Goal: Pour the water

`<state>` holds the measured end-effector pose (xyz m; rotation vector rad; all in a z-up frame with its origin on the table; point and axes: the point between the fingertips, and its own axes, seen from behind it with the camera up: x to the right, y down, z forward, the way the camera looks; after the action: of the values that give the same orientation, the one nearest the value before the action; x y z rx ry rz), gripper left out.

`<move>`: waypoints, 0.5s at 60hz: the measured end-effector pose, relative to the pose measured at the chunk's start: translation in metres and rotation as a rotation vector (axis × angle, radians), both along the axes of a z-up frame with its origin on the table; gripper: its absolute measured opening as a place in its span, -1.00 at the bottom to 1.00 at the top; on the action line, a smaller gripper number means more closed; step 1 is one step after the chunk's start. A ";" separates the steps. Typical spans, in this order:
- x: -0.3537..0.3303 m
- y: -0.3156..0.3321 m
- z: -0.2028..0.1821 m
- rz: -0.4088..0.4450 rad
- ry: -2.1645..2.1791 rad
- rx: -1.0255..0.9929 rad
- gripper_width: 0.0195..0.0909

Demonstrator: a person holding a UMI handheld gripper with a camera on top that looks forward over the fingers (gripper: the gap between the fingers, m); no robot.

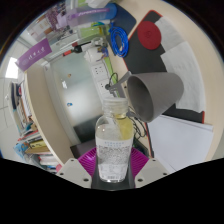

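A: Count of task items, please.

B: One clear plastic bottle [114,150], cap off, part full of clear liquid. One grey cup [153,93], lying tilted on its side, its open mouth turned toward the bottle's neck. The two look very close at the bottle's mouth; contact cannot be confirmed.

A: Gripper state?

B: One gripper [113,165]. Two magenta pads [86,158] visible, one on each side of the bottle's lower body, both seemingly against it. Fingers closed to about the bottle's width, clamped on the bottle. Bottle stands upright between them, its neck reaching ahead of the fingertips.

A: Where is the cup relative to the fingers?

B: Beyond them, to the right of the bottle neck, over a white table [185,140].

A: Other items?

B: One red round object [149,34] on the table past the cup. One pair of blue-handled scissors [118,38] further back. One purple box with a label [33,53] at the left. One row of books [27,125] stacked along the left side; number of books not countable.
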<state>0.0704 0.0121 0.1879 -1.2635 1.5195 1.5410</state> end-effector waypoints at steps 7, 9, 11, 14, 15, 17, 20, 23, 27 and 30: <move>0.004 -0.004 0.024 0.056 -0.250 0.036 -0.31; 0.008 -0.004 0.030 0.065 -0.330 0.051 -0.31; 0.010 -0.004 0.039 0.085 -0.407 0.077 -0.31; 0.021 -0.007 0.058 0.104 -0.565 0.095 -0.31; 0.025 -0.008 0.060 0.110 -0.621 0.100 -0.31; 0.034 -0.011 0.063 0.120 -0.737 0.107 -0.31; 0.056 -0.014 0.063 0.114 -0.933 0.097 -0.31; 0.081 -0.019 0.074 0.116 -1.150 0.075 -0.31; 0.125 -0.018 0.067 0.095 -1.444 0.008 -0.29; 0.156 -0.026 0.065 0.068 -1.630 -0.035 -0.29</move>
<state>0.2263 -0.0139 0.2534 -1.7923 0.3740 0.1203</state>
